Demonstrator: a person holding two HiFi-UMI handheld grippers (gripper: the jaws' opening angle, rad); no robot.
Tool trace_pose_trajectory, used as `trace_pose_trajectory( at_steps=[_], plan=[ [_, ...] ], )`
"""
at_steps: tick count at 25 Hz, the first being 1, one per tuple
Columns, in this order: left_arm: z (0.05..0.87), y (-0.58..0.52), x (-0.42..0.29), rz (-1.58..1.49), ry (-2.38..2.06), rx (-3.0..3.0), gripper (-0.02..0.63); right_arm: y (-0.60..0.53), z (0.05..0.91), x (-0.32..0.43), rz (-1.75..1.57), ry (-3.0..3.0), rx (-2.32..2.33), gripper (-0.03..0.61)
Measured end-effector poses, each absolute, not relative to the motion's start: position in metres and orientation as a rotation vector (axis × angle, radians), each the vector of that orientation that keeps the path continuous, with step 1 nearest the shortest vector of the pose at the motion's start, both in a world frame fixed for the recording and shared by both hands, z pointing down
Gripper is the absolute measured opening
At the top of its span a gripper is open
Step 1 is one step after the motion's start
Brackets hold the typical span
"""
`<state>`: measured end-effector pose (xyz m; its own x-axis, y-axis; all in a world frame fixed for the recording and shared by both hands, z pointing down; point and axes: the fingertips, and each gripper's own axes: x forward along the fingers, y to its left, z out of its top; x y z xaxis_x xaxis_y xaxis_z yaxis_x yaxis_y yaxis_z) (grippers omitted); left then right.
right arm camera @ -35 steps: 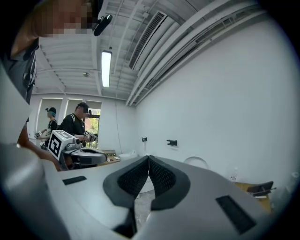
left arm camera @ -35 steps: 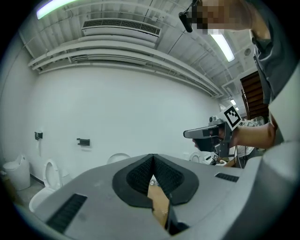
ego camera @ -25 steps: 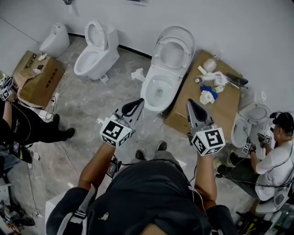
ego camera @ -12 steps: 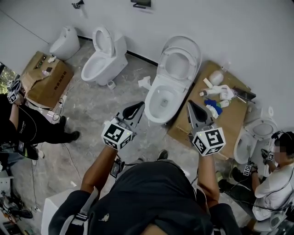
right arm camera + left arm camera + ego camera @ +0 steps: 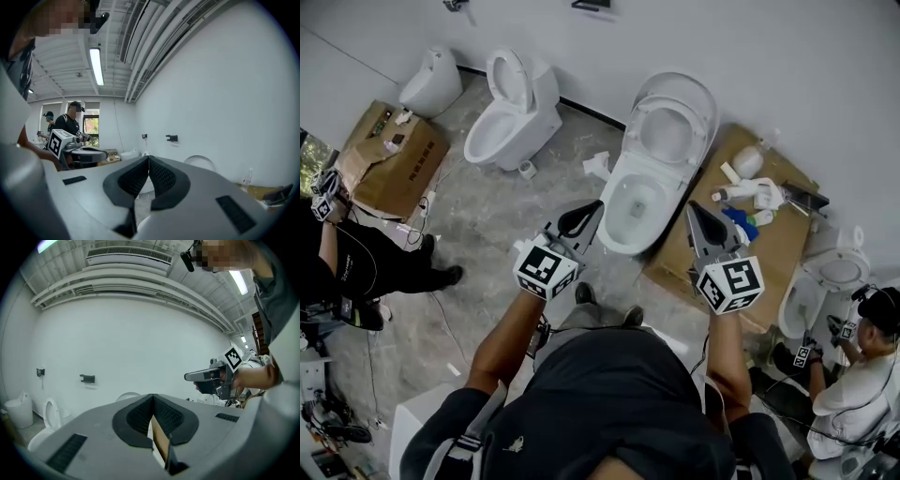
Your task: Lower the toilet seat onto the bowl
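toilet seat [image 5: 643, 112] is up: white glossy oval ring, standing near vertical against its lid [image 5: 705, 94], both leaning back at the white wall [image 5: 787, 56]. Hinge end down at the back of the bowl, free end up, open face toward the person. Long axis of the toilet runs from the wall out into the room, upper right to lower left in the head view. bowl [image 5: 649, 220] is white glazed ceramic, egg-shaped, uncovered, water visible inside; it stands on grey mottled stone-look floor [image 5: 487, 234] at the foot of the wall. left gripper [image 5: 581, 218] hangs just off the bowl's front-left rim, apart from it, claw pressed together with nothing in it; in the left gripper view [image 5: 152, 397] the ribbed black pads meet at the tip. right gripper [image 5: 701, 217] hangs off the bowl's right side, over the edge of a flat brown cardboard sheet [image 5: 769, 253], claw also pressed together and empty [image 5: 148, 159]. Bottles and blue cloth sit on the sheet's far end near the wall; can't tell more. Second toilet [image 5: 511, 108], seat also up, well apart along the wall to the left, then a cardboard box [image 5: 389, 159] by the left edge of the floor.
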<state>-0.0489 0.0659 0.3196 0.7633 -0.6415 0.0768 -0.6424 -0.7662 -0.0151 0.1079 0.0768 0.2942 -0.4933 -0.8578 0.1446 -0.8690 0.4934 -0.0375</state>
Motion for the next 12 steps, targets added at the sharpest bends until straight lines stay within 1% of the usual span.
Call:
trace_pose_trajectory(
  at_steps=[12],
  plan=[
    [0.319,-0.009,-0.101,0.086,-0.91,3.005,0.003,0.01,0.289,0.054,0.143,-2.526,1.645,0.008]
  ],
)
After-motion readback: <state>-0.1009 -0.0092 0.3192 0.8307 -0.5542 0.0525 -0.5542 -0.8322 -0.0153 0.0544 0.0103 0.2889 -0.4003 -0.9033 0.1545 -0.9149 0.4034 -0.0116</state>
